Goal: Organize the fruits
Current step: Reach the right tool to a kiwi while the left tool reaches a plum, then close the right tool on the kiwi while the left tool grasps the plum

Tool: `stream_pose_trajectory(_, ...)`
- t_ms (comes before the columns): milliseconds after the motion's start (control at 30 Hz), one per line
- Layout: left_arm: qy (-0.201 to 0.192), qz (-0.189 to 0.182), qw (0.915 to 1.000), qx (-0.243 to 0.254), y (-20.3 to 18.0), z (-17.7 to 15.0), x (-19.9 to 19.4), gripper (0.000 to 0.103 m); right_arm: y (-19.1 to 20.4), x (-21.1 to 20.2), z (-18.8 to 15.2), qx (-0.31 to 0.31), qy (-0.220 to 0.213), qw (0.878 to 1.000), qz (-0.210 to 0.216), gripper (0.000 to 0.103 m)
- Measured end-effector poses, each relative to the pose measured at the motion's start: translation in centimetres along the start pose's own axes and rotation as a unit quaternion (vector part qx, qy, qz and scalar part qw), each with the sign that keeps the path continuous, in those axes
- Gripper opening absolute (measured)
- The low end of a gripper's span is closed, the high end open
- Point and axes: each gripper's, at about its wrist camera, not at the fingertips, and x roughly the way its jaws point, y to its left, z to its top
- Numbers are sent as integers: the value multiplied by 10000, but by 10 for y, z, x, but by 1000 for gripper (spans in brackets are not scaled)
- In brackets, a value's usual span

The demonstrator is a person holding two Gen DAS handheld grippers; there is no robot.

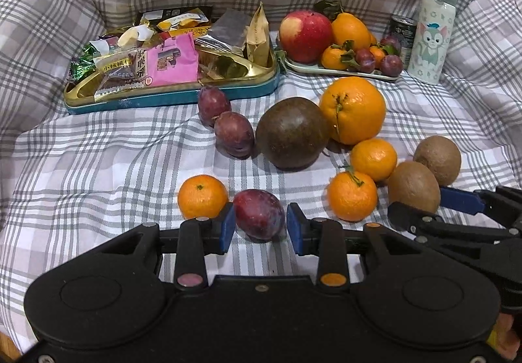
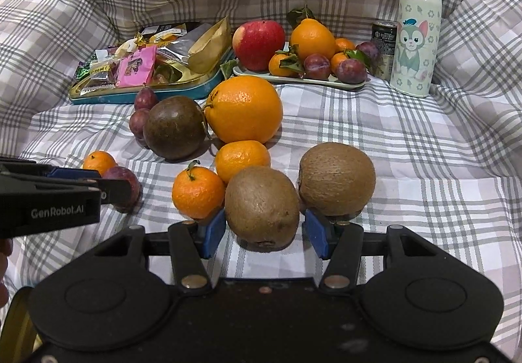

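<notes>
Soft checked cloth (image 1: 98,167) covers everything, matt and creased. The kiwis (image 2: 262,206) look dull and fuzzy; the plum (image 1: 258,213) is smooth with a faint sheen (a dusty bloom on it). The oranges (image 1: 353,109) have glossy, pitted peel. At upper left, the tin (image 1: 169,97) gleams gold inside, holding shiny foil wrappers (image 1: 225,33).

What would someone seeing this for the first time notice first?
Two tongs, each straddling a fruit on the plaid cloth: the left tongs around a plum, the right tongs around a kiwi. Behind sit a big orange and a red apple on a tray.
</notes>
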Motion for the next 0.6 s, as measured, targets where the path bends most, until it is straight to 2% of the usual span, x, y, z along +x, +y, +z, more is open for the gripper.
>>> stream_pose_trajectory(233,76,-2,10000,-62,0,4,9,46,0,3,1,23,-10,10000,23,56)
stream_pose_trajectory(267,72,-2,10000,-63,0,4,9,46,1,3,0,12,-21,10000,36,53)
stream_pose_trajectory(600,125,-194,9997,-82,-1,-5,0,44,-1,-7,-7,74,0,9999,123,52)
